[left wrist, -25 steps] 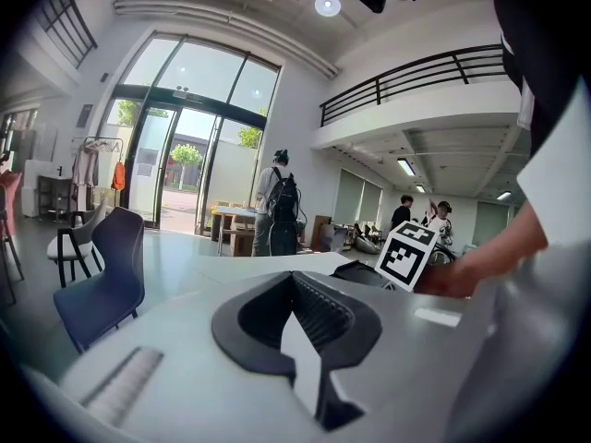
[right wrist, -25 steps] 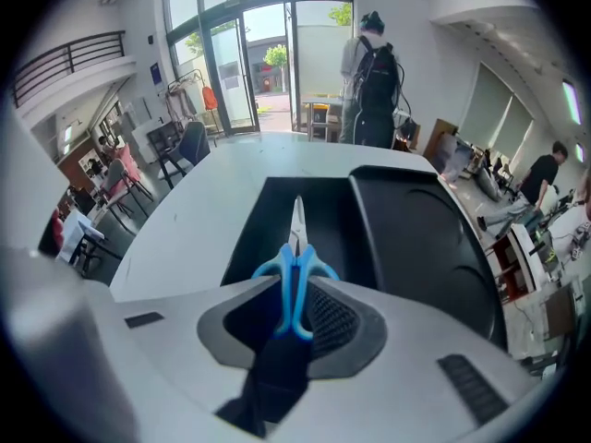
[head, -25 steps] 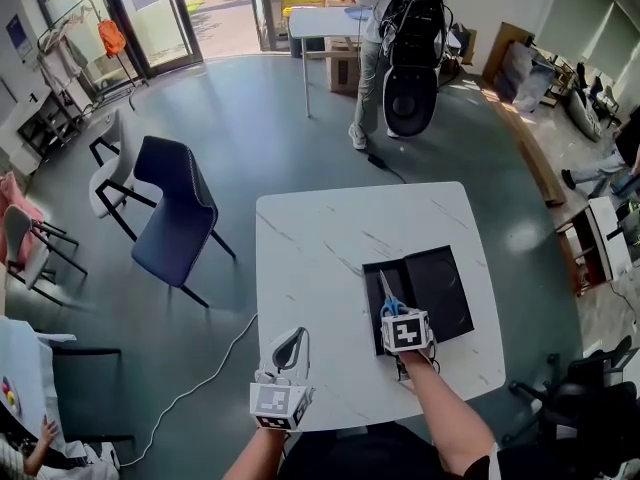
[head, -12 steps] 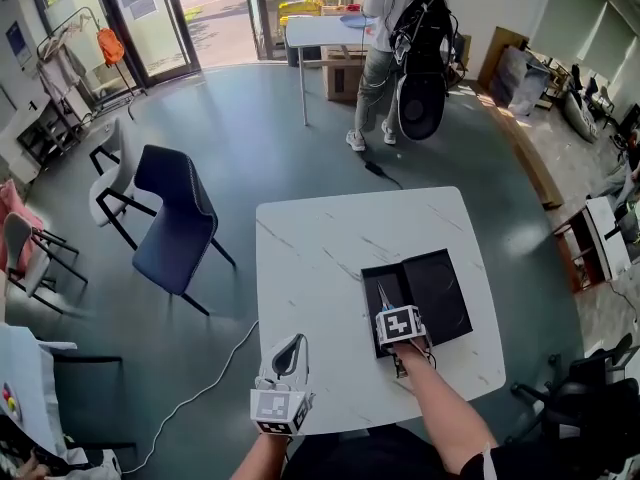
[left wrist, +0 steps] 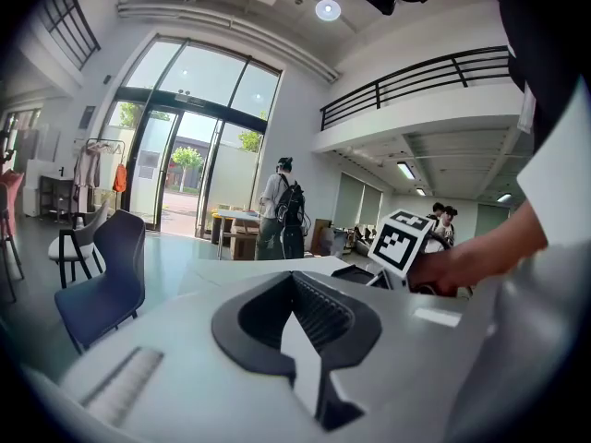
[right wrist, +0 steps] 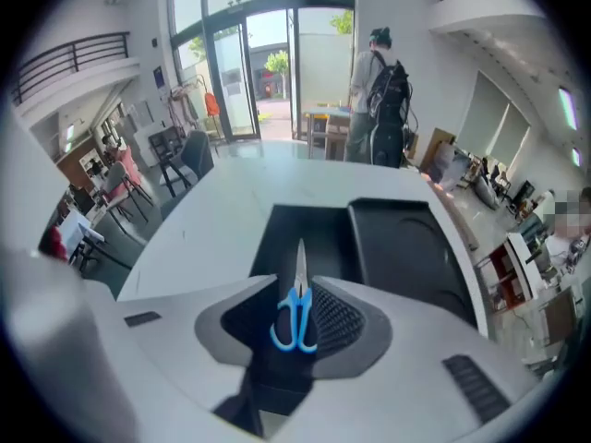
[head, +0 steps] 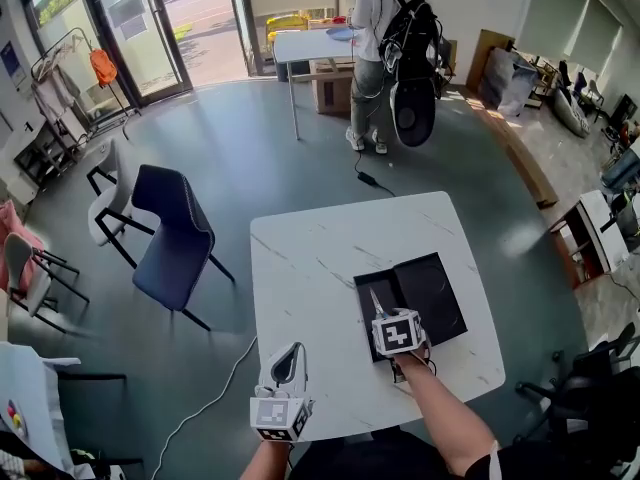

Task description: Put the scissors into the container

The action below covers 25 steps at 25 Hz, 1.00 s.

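Blue-handled scissors point(right wrist: 297, 307) lie between the jaws of my right gripper point(right wrist: 295, 284), blades pointing away over the left half of the black container point(right wrist: 406, 247). The jaws are opening, with a dark gap beside the handles. From the head view the right gripper point(head: 383, 316) hovers over the container point(head: 435, 298), and only the scissors' blade tip point(head: 375, 301) shows past its marker cube. My left gripper point(head: 290, 353) rests near the table's front edge, jaws together and holding nothing. In the left gripper view, its jaws point(left wrist: 294, 280) meet at the tips.
The white marble-pattern table point(head: 310, 268) carries only the container. A dark blue chair point(head: 170, 238) stands to its left, and a white cable point(head: 210, 388) runs over the floor. A person with a backpack point(head: 395, 48) stands by a far table point(head: 310, 43).
My right gripper has crept forward over the container. The blue handles seen a second ago are now hidden under its cube in the head view. The left gripper has stayed put.
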{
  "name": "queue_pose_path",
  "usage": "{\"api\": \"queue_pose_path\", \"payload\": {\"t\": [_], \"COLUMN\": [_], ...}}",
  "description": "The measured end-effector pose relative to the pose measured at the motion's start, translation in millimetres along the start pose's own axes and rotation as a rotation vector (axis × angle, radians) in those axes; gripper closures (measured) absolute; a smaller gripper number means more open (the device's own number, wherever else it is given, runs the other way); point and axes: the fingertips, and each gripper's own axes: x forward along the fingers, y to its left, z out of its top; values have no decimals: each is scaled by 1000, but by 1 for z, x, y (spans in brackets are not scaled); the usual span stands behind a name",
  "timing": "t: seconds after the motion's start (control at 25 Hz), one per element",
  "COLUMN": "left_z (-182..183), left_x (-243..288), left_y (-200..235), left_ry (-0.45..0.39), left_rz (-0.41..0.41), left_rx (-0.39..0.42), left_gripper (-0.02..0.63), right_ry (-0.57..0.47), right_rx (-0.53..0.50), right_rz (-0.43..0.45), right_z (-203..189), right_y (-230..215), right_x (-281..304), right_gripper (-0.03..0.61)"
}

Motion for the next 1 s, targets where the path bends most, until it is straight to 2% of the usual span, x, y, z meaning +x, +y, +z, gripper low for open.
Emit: {"api": "queue_pose_path", "payload": {"t": [0.28,0.48,0.64,0.76,0.88,1.0], "left_z": [23,42,52,51,62,69], "left_x": [-2,0,-6,-9,-11,-14], "left_y": [-20,-38,-41,-42,-48,-52], "left_ry": [-43,-74,-49,-62,-85,-99], "left_rz": [-17,-48,-42,-45,-40,-24], "left_rx": [13,20,-41,-22,-17,22], "left_gripper": [604,604,604,604,606,604], "right_ry": [-338,-609,-822,-905,-945,-965], "right_rx": [-27,-70,-80,-89,-100,-108], "right_rz": [17,22,44,55,49,54], "right_z": [57,79,81,79,80,78], "right_y": [9,12,24,26,22,19], "right_x": [-97,-160,-208,-230,-243,-250], "right_gripper": [570,572,572,572,572,574]}}
